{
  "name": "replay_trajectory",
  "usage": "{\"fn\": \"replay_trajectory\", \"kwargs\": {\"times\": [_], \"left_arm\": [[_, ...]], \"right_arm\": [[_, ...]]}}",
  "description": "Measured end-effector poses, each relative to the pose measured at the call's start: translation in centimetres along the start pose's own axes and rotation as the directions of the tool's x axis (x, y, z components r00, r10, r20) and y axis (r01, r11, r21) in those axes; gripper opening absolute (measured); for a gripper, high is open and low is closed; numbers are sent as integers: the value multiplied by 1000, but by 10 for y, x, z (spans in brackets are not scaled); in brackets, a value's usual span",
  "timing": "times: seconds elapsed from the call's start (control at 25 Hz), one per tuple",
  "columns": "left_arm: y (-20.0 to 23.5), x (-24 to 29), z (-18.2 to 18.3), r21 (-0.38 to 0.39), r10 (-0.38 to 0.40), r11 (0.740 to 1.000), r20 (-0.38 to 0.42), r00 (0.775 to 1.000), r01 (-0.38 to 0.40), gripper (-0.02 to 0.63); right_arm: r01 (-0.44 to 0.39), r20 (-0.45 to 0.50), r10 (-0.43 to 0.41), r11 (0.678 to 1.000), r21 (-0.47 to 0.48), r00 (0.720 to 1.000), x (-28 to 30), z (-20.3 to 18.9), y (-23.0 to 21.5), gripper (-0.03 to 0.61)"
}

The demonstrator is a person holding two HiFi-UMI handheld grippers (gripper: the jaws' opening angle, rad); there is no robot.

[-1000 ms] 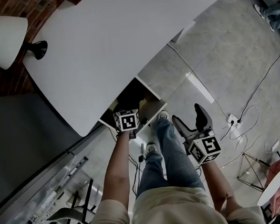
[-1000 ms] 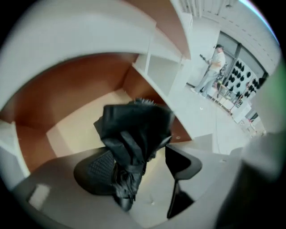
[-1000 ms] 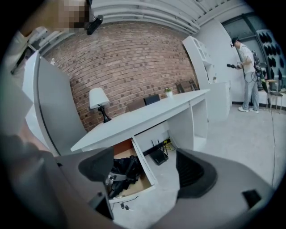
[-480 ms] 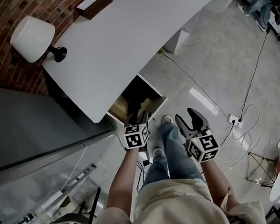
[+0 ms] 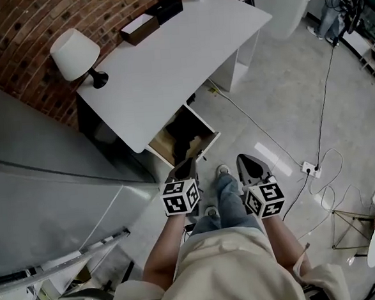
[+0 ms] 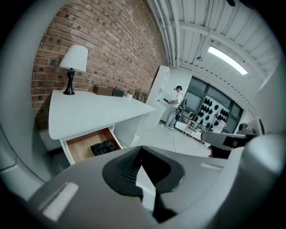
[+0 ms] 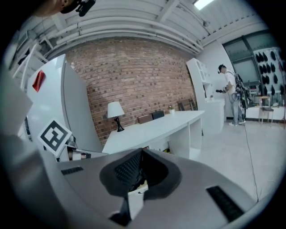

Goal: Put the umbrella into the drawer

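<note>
The black folded umbrella [image 5: 188, 139] lies inside the open drawer [image 5: 163, 143] under the white desk [image 5: 168, 58]. In the left gripper view the umbrella [image 6: 103, 147] shows dark on the drawer's wooden floor [image 6: 82, 150]. My left gripper [image 5: 186, 167] hangs in front of the drawer and above the person's legs, its jaws closing until the tips meet, with nothing between them. Beside it, my right gripper [image 5: 246, 162] has its jaws closing to the same shut stand and is also empty. In their own views the left gripper [image 6: 141, 151] and right gripper [image 7: 142, 153] hold nothing.
A white lamp [image 5: 75, 53] and two boxes [image 5: 142, 27] stand along the desk's back edge by the brick wall. A grey cabinet [image 5: 43, 195] rises at the left. Cables and a power strip [image 5: 308, 168] lie on the floor at the right. A person [image 6: 177, 102] stands far off.
Both grippers have risen and drawn back from the drawer. Their jaws, wide apart a second ago, have come together. The umbrella stays in the drawer.
</note>
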State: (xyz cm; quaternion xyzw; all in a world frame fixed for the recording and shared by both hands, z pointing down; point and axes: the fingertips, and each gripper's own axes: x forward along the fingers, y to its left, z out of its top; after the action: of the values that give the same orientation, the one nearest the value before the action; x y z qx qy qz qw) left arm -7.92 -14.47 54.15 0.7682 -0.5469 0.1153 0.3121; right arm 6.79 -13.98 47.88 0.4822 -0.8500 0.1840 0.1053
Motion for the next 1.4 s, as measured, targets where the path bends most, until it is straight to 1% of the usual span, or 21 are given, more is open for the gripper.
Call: {"fn": "replay_trajectory", "kwargs": {"times": [0.04, 0.2, 0.28, 0.4, 0.56, 0.64, 0.92, 1.08, 1.4], "left_arm": [[-5, -12, 4, 8, -9, 1000, 12, 1000, 9, 12], [-26, -52, 15, 45, -34, 998, 58, 998, 31, 12], [-36, -67, 19, 49, -53, 998, 81, 995, 49, 12], [-49, -86, 22, 48, -86, 996, 102, 991, 81, 12], [-58, -107, 25, 86, -113, 991, 125, 986, 103, 12], [-60, -116, 26, 93, -120, 990, 138, 983, 108, 12], [-59, -130, 27, 74, -122, 991, 170, 978, 110, 12], [-61, -134, 25, 81, -118, 991, 165, 979, 106, 12], [-53, -134, 19, 67, -111, 993, 154, 982, 101, 12]], "right_arm": [[1, 8, -1, 1000, -7, 1000, -7, 2, 6, 3], [-4, 40, 6, 999, -50, 999, -31, 11, 26, 3], [-12, 59, 17, 997, -73, 998, -42, 17, 36, 3], [-30, 92, 39, 995, -92, 995, -61, 26, 51, 3], [-35, 131, 50, 993, -114, 990, -77, 36, 67, 3], [-37, 147, 56, 991, -126, 988, -81, 41, 74, 3], [-42, 166, 69, 987, -157, 984, -91, 47, 86, 3], [-15, 161, 43, 984, -176, 986, -95, 45, 83, 2], [-22, 149, 49, 984, -177, 988, -89, 40, 86, 2]]}}
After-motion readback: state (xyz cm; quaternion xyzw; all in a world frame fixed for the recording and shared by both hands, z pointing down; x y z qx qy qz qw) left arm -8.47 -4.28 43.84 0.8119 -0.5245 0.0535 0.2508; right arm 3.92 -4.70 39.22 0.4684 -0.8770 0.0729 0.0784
